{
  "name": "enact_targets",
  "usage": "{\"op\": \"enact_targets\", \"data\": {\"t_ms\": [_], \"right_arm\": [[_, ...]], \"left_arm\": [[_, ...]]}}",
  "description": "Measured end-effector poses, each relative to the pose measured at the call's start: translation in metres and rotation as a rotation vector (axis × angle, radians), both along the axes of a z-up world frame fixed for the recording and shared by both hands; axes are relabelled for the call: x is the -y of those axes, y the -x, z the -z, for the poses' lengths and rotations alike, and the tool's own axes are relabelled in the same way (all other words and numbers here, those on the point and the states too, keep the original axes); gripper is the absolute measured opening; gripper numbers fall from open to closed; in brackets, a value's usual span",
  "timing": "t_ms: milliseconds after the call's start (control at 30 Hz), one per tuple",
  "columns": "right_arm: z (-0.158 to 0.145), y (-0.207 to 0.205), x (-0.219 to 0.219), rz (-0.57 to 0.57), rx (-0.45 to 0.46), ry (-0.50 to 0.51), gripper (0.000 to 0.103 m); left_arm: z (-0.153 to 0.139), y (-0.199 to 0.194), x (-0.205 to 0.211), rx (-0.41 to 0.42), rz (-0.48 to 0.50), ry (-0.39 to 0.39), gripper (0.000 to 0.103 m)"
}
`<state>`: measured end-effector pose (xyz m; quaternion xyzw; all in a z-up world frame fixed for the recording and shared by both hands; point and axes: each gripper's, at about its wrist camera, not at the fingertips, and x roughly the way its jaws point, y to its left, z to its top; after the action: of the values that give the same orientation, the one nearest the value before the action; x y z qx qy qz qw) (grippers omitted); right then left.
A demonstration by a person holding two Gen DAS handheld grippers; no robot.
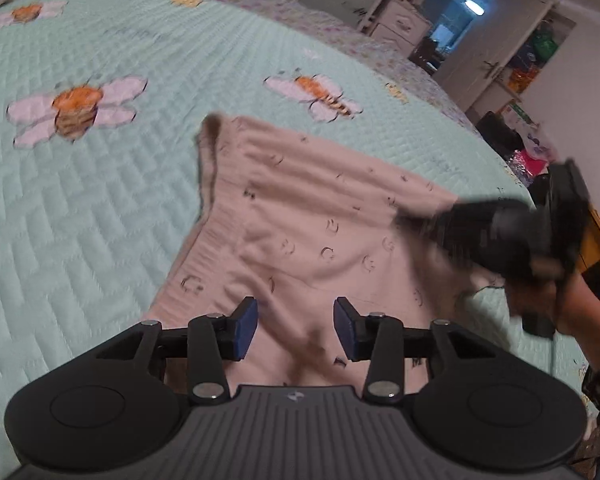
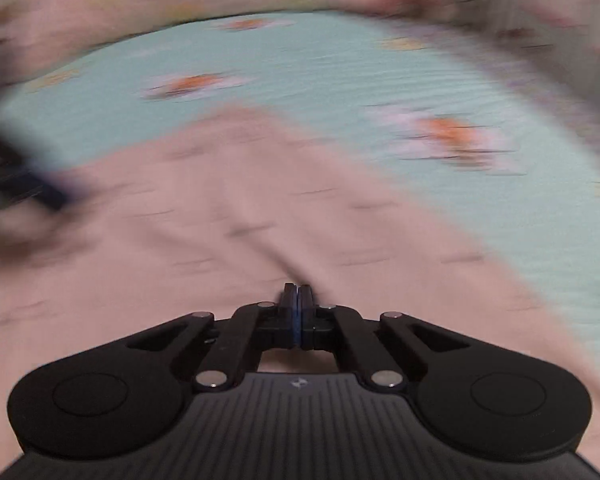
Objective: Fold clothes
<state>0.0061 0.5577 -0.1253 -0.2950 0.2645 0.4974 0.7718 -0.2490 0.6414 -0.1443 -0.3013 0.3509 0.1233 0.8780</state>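
No words or numbers can be read. The small dark marks on the pink garment [image 1: 300,216] are perhaps printed motifs, too blurred to read.

My left wrist view is fairly sharp and evenly lit by soft indoor light, with no hard shadows on the bedspread [image 1: 100,208]. The brightest spot I see is a lamp [image 1: 474,6] glowing in a bluish opening at the upper right. Fisheye distortion bows the bed edge and darkens the corners. The right hand-held gripper [image 1: 424,226] at the right of that frame is smeared by motion. My right wrist view is heavily motion-blurred: the pink garment [image 2: 204,216] and bedspread streak sideways, and only my own right hand-held gripper body at the bottom stays crisp.
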Motion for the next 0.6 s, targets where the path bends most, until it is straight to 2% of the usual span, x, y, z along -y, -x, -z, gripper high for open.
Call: {"op": "enact_targets", "data": {"t_ms": [33,100,133,300,367,400,433,467,533,567,600], "right_arm": [[-0.003,-0.012,0.004,0.058,-0.026,-0.031,0.006],[-0.014,-0.024,0.02,0.078,-0.215,-0.149,0.006],[-0.019,-0.02,0.025,0.063,-0.256,-0.179,0.008],[-0.026,0.043,0.007,-0.265,-0.408,-0.136,0.009],[-0.017,0.053,-0.008,-0.36,-0.411,-0.071,0.009],[-0.01,0.044,-0.013,-0.325,-0.377,-0.063,0.008],[-0.004,0.03,-0.016,-0.261,-0.332,-0.067,0.0],[0.003,0.017,-0.019,-0.197,-0.287,-0.07,0.0],[0.0,-0.013,-0.014,0.03,-0.243,-0.142,0.001],[-0.003,-0.019,-0.011,0.115,-0.223,-0.162,0.008],[-0.006,-0.023,-0.007,0.125,-0.275,-0.184,0.008]], "left_arm": [[0.002,0.0,-0.002,-0.002,-0.001,0.004,0.045],[0.003,0.001,-0.004,0.005,0.0,0.01,0.045],[0.003,0.002,-0.005,0.011,0.001,0.014,0.045],[-0.001,0.004,-0.004,0.041,-0.04,0.049,0.047],[-0.004,0.005,-0.002,0.055,-0.056,0.044,0.048],[-0.003,0.005,-0.001,0.047,-0.063,0.037,0.051],[-0.001,0.005,0.0,0.033,-0.071,0.028,0.052],[0.001,0.005,-0.001,0.024,-0.076,0.026,0.052],[0.004,0.009,-0.001,0.037,-0.076,0.032,0.052],[0.004,0.011,-0.001,0.04,-0.071,0.031,0.052],[0.004,0.011,-0.001,0.041,-0.065,0.027,0.052]]}}
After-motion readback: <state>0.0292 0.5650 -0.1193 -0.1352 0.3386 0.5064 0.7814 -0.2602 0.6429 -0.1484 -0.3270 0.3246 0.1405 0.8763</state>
